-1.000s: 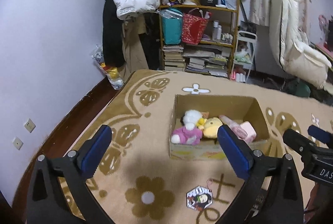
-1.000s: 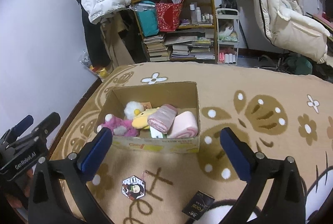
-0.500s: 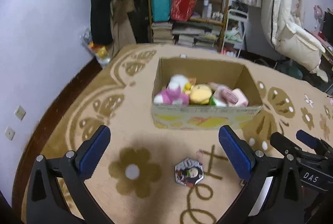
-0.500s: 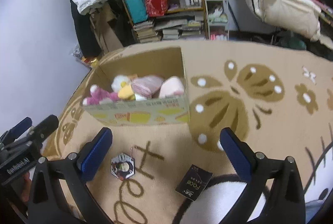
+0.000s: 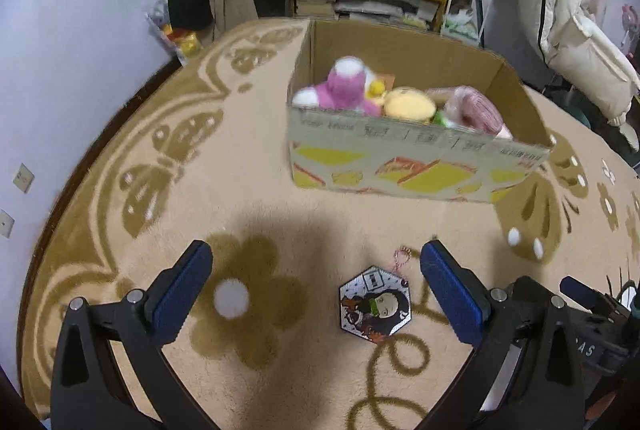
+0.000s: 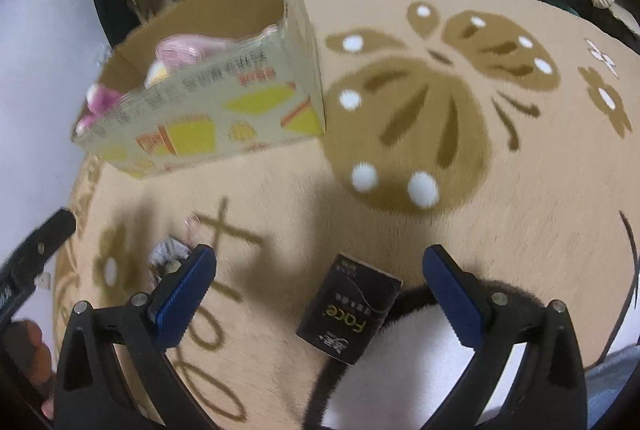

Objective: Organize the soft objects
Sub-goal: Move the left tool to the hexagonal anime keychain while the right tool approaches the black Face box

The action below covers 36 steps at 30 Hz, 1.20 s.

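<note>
- Left wrist view: we see our left gripper (image 5: 316,282) spread wide and empty above the hexagonal badge (image 5: 375,304) on the rug (image 5: 240,158).
- Our right gripper (image 6: 320,286) gapes, empty, over a dark packet (image 6: 349,314).
- Beyond, the cardboard box (image 5: 404,166) holds 3 soft toys: pink plush (image 5: 344,88), yellow plush (image 5: 410,105), pink roll (image 5: 476,110).

Left wrist view: bare carpet (image 5: 248,166) spans 9 to 12 o'clock. Cardboard box (image 5: 404,166) blocks 1 o'clock; hexagonal badge (image 5: 375,304) lies between the blue pads (image 5: 182,290).
</note>
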{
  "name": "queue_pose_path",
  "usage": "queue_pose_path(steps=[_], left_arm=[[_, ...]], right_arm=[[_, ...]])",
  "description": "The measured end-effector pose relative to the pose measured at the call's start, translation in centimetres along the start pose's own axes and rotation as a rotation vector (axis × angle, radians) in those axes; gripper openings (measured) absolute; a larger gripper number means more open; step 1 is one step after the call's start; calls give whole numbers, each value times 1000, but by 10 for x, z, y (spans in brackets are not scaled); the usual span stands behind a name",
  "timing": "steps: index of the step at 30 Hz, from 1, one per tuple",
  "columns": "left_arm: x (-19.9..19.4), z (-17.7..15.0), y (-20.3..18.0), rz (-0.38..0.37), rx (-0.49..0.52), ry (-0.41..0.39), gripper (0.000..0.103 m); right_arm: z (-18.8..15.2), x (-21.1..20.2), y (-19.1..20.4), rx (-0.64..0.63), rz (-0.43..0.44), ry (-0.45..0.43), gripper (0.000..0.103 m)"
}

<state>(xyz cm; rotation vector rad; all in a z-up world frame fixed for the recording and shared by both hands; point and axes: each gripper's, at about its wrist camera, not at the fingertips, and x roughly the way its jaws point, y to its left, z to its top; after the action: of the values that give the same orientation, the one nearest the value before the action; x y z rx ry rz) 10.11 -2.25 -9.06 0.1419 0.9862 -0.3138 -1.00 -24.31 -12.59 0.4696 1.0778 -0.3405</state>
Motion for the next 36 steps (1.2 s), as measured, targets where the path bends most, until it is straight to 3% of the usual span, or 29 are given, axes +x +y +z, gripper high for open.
queue_pose_path(steps=[7, 19, 26, 36], left_arm=[[34, -18, -1, 24, 17, 79, 103], [61, -33, -16, -71, 71, 174, 103], [80, -42, -19, -59, 82, 225, 103], [89, -52, -17, -21, 121, 216, 103]], right_arm=[[-12, 17, -1, 0, -33, 66, 103], [-29, 44, 0, 7, -76, 183, 103], [-31, 48, -2, 7, -85, 188, 103], [-31, 55, 7, -13, -108, 197, 103]])
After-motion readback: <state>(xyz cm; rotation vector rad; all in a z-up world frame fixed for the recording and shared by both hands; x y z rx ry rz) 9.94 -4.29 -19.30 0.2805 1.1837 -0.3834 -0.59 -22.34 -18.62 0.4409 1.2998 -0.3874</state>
